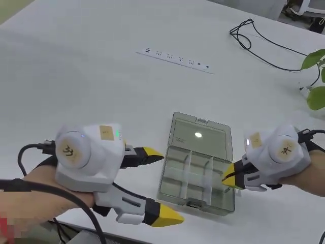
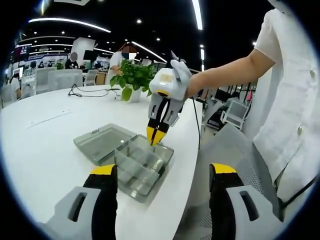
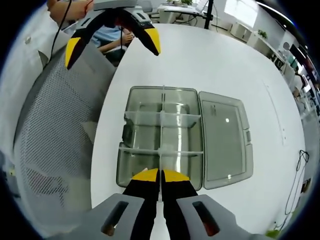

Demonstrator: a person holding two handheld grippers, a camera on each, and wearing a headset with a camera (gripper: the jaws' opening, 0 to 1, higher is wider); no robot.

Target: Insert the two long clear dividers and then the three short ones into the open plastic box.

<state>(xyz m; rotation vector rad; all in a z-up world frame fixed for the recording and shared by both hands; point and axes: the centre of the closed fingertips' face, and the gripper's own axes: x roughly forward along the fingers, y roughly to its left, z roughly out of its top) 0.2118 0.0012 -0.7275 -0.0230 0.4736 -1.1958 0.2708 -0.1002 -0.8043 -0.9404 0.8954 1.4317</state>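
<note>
right hand-held gripper [image 3: 160,174] closed at plastic box [image 3: 119,170]; left hand-held gripper [image 2: 163,169] wide open

White table [image 1: 76,76] stretching wide here. Power strip [image 1: 175,59], long and white, lying flat toward the table's far side. Black cable [image 1: 259,46] looping over the table's far right corner. Green plant [image 1: 316,81] leaning in at the table's right edge, and the left gripper view shows it standing on the tabletop. Grey mesh chair [image 3: 55,145] pushed up against the table's near edge. Ceiling strip lights [image 2: 197,15] glowing high above the table.
</note>
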